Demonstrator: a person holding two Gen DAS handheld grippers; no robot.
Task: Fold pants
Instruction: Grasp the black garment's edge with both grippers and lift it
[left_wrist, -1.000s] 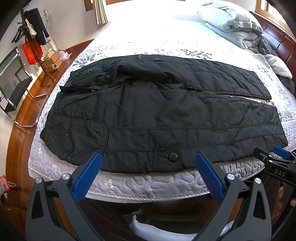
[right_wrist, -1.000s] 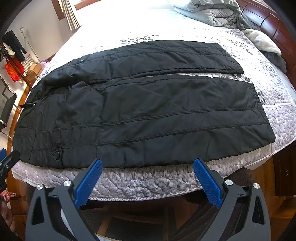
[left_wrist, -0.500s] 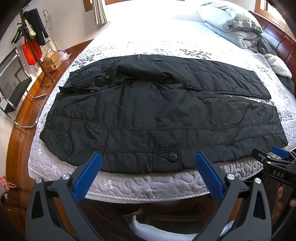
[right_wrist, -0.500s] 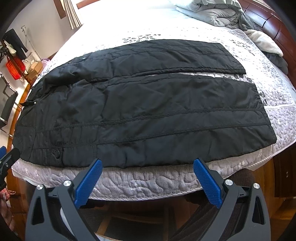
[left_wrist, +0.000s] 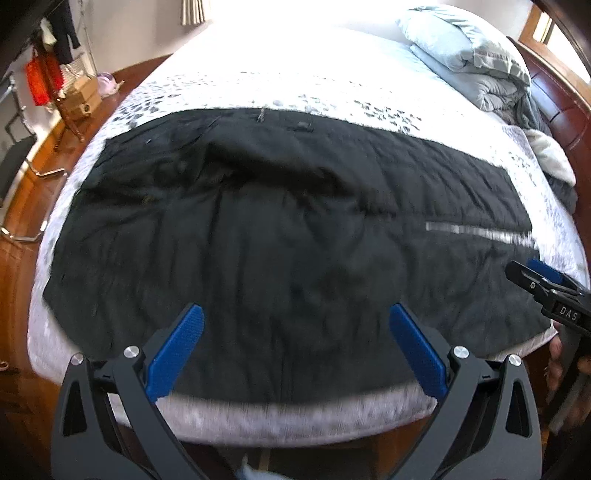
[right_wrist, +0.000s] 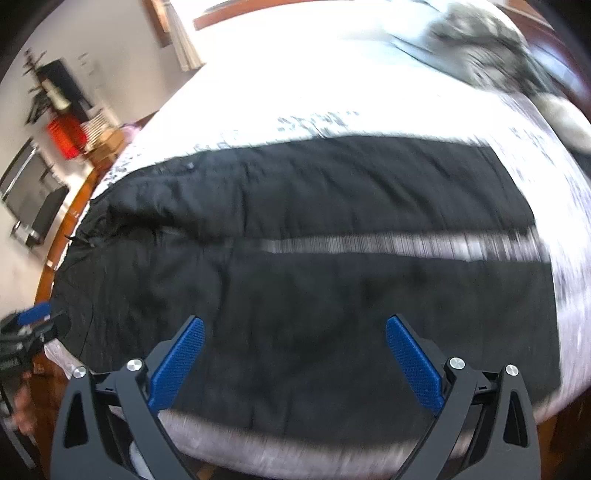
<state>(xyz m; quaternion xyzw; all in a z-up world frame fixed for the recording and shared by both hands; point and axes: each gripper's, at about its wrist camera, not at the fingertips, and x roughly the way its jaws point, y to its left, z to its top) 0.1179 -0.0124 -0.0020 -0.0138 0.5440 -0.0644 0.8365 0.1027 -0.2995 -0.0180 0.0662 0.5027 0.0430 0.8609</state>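
Left tongs (left_wrist: 295, 325) spread wide, right tongs (right_wrist: 294, 338) likewise, above black pants (left_wrist: 258, 240)

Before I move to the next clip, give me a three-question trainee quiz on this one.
1. True or false: the black pants lie spread flat on the bed, not yet folded.
2. The left gripper and right gripper have their jaws: A) open and empty, B) shut on the fabric, C) out of view.
3. Fill in: a strip of bedcover shows between the two ___ of the pants.

Key
1. True.
2. A. The blue pads stand wide apart above the near hem.
3. Legs.
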